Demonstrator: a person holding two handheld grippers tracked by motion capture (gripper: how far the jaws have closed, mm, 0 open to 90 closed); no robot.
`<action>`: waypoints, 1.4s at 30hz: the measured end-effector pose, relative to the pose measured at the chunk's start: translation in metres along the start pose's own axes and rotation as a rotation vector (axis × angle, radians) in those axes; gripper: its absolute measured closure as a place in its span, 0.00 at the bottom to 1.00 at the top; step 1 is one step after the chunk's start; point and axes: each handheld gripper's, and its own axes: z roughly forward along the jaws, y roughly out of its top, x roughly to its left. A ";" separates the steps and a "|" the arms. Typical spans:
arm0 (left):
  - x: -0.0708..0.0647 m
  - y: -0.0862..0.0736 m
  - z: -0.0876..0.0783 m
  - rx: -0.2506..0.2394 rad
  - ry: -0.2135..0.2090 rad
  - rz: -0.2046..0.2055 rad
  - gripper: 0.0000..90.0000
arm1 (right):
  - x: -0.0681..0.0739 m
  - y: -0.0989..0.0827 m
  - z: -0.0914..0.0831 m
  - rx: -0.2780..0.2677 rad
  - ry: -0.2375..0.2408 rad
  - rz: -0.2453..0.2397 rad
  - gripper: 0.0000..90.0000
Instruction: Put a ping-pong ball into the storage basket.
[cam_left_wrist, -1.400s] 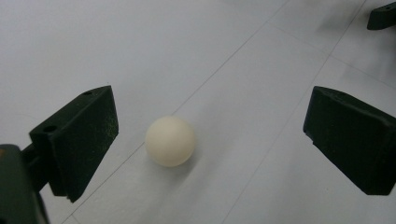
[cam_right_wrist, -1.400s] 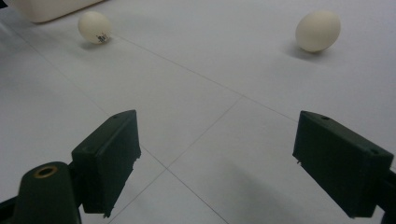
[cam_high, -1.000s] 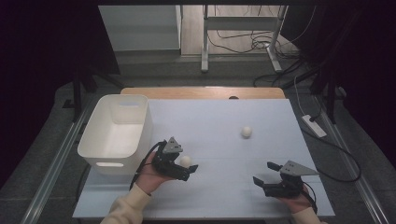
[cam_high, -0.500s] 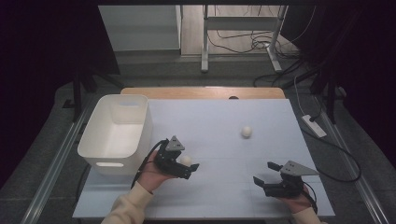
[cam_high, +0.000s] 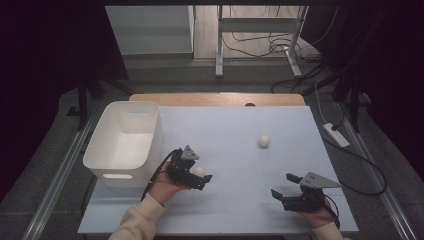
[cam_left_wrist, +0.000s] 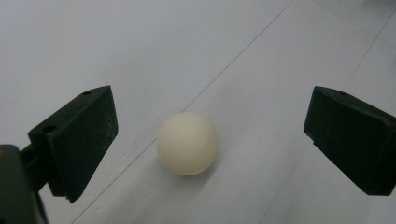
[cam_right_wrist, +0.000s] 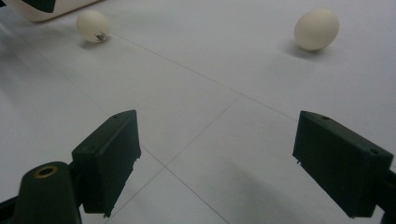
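Pale table (cam_high: 235, 145) beneath us: our left gripper (cam_left_wrist: 210, 135) straddles the near egg (cam_left_wrist: 187, 143), jaws wide (untouched). Closing off-centre could roll it away. Our right gripper (cam_right_wrist: 231, 158) gapes empty.

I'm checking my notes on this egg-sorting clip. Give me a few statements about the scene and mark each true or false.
1. The left hand-held gripper is open, with the near egg between its jaws. True.
2. The right hand-held gripper is shut on an egg. False: it is open, with bare table between its jaws.
3. The white bin stands at the table's left side. True.
4. The far egg lies inside the bin. False: it lies on the table, right of the bin.
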 end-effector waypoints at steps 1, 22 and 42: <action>0.000 0.000 0.000 0.000 0.000 0.000 0.04 | 0.000 0.000 0.000 0.000 0.000 0.000 0.16; 0.010 -0.004 0.018 0.080 0.011 -0.034 0.03 | 0.000 0.000 0.000 0.003 0.000 0.001 0.16; 0.015 -0.008 0.029 0.117 0.004 -0.047 0.04 | 0.000 0.000 0.000 0.002 0.000 0.000 0.16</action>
